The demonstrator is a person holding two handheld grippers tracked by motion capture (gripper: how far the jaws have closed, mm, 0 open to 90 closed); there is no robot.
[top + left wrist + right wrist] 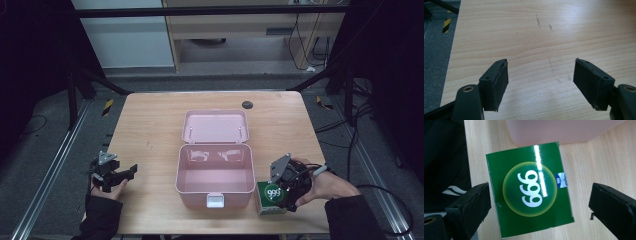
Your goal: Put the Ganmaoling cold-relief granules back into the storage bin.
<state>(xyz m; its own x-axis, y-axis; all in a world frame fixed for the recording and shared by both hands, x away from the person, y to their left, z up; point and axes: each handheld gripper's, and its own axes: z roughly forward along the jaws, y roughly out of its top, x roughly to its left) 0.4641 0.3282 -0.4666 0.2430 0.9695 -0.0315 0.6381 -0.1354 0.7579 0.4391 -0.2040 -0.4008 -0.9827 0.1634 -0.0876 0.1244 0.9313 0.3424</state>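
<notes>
A pink plastic case (215,172) stands open in the middle of the table, its lid (215,126) folded back and its inside bare. Just right of its front corner lies a green box (271,196) with a white "999" on a yellow-green disc (530,189). My right gripper (289,192) hovers over that box, open, its jaws straddling the box (541,202) without touching it. At the table's front left my left gripper (131,171) is open above bare wood (541,75), with nothing between its jaws.
The pink case's wall (564,130) lies right beyond the green box. A dark round grommet (247,104) sits near the table's far edge. The table's left edge (451,55) and grey floor run close to my left gripper. Metal rails flank the table.
</notes>
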